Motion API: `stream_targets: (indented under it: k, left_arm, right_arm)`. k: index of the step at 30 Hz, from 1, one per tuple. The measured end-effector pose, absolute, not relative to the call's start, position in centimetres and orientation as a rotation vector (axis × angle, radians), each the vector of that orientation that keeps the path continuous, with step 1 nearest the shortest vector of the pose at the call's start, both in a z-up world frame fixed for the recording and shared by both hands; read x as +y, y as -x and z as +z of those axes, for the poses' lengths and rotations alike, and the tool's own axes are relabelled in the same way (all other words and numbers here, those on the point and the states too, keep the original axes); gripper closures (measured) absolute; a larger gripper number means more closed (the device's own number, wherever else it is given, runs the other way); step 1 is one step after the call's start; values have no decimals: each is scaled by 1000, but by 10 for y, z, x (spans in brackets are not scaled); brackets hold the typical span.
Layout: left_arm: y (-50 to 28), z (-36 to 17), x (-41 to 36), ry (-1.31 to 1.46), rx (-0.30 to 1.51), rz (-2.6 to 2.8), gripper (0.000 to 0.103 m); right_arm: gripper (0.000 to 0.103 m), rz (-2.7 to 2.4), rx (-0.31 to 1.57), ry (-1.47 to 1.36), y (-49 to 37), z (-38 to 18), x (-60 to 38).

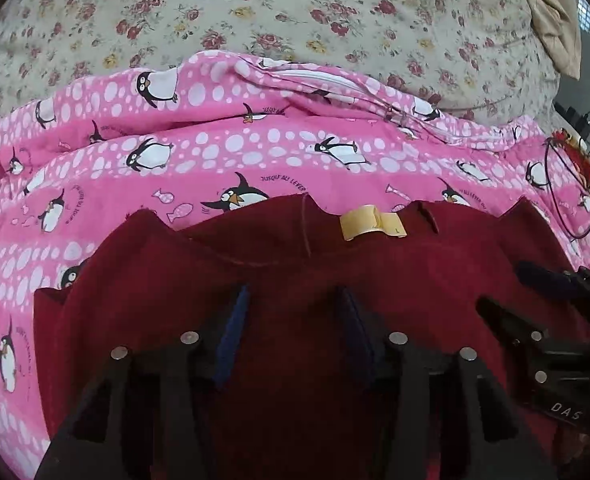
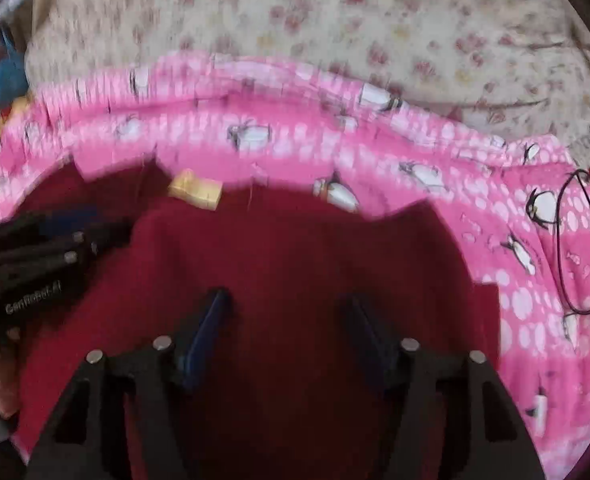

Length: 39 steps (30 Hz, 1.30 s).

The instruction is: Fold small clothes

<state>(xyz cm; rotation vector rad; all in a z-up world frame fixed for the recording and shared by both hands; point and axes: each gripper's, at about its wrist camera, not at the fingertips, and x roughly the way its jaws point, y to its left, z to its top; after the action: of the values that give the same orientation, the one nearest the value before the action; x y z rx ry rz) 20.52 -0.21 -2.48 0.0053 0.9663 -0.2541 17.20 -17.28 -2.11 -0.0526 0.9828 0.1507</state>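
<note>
Garment under both my tools: a dark red top (image 1: 295, 280) lies spread on the pink penguin-print sheet (image 1: 215, 152), which covers a bed with a floral bedspread (image 1: 255, 20) beyond it. I take the yellow size label (image 1: 371, 222) as my landmark; it marks the neckline, at the garment's far edge.

From that label the cloth runs back toward me and out to both sides, so its long axis looks roughly crosswise to my fingers. My left gripper (image 1: 295, 320) sits just on my side of the label, almost in line with it, fingers spread wide with only red cloth between them and nothing pinched. My right gripper (image 2: 287, 324) is further right of the label, also spread wide and empty over the cloth; its view is blurred.

The left is the nearer to the label. A thin black cord (image 1: 571, 192) loops on the sheet well right of it.
</note>
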Motion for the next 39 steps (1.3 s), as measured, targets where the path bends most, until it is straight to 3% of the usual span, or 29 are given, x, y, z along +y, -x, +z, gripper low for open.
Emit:
stream_targets:
  k: [9,15,21,26,39]
  left_arm:
    - [-200,-18,6,62,940,-279,68]
    - [-134,22,37,134,803,-244,68]
    - [-108,-8,42,72,887,-159,66]
    - [-103,-12,34,-4,843,-153,65]
    - [-107,-13,34,23,855,-128,61]
  right_arm:
    - [31,155,977,34,-167,-13,-178]
    - [31,173,856,33,-107,27,-169]
    - [30,96,947,13,-85,-2,-158]
    - [12,49,882,61,-82,-12,-156]
    - [6,44,839,76,-82,-17,-157]
